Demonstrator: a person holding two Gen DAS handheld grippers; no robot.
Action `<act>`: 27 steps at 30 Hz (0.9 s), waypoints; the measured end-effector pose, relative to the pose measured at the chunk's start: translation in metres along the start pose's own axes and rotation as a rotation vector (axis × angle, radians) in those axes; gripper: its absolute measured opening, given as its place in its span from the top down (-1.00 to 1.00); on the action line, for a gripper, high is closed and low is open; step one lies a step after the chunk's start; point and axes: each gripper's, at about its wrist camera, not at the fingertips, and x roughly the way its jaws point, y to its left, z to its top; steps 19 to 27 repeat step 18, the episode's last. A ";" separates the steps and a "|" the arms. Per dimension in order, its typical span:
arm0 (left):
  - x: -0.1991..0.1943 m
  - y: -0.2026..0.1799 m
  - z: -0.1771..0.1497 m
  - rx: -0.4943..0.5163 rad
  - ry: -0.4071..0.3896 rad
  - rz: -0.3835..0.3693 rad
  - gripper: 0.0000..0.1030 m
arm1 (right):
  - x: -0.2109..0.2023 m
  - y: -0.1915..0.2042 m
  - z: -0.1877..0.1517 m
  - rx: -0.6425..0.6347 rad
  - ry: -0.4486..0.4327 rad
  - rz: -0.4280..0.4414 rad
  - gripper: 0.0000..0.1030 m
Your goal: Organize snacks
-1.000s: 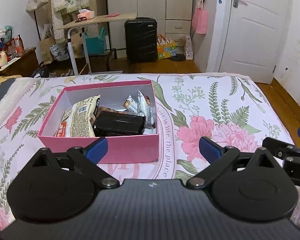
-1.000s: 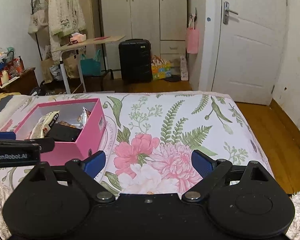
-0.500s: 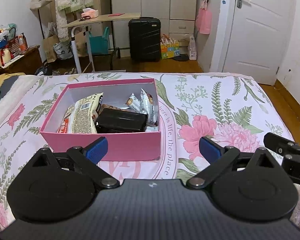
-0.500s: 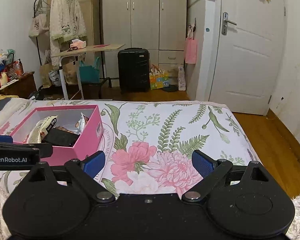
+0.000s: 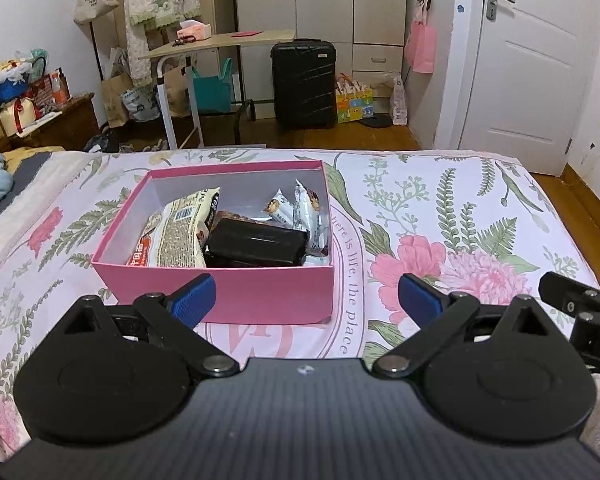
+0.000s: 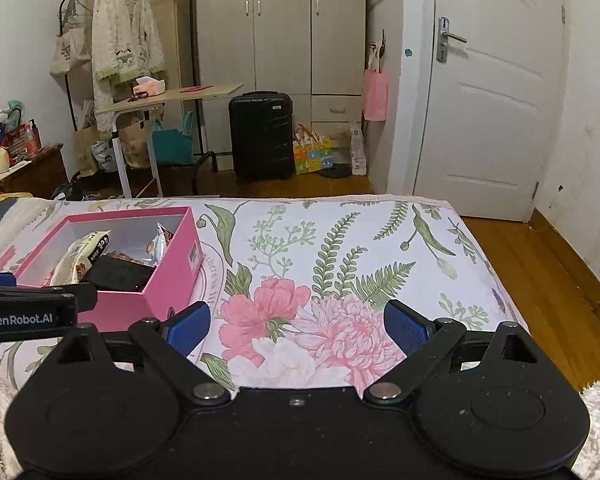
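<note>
Snacks (image 5: 256, 242) fill pink box (image 5: 236, 296); dark pack lies crosswise.

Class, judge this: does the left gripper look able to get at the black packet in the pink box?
Probably yes. The left gripper is open, the pink box has no lid, and the black packet lies on top.

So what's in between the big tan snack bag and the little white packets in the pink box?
A black packet lies between the tan snack bag and white packets, seen in the left wrist view.
</note>
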 end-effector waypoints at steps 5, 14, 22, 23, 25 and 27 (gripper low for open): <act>0.001 0.000 -0.001 -0.002 0.008 0.008 -0.92 | 0.001 0.000 0.000 0.002 0.009 -0.005 -0.86; 0.002 0.002 -0.002 -0.016 0.019 0.016 -0.93 | 0.004 -0.001 -0.001 0.003 0.020 -0.009 -0.86; 0.002 0.002 -0.002 -0.016 0.019 0.016 -0.93 | 0.005 -0.002 0.000 0.004 0.021 -0.009 -0.86; 0.002 0.002 -0.002 -0.016 0.019 0.016 -0.93 | 0.005 -0.002 0.000 0.004 0.021 -0.009 -0.86; 0.002 0.002 -0.002 -0.016 0.019 0.016 -0.93 | 0.005 -0.002 0.000 0.004 0.021 -0.009 -0.86; 0.002 0.002 -0.002 -0.016 0.019 0.016 -0.93 | 0.005 -0.002 0.000 0.004 0.021 -0.009 -0.86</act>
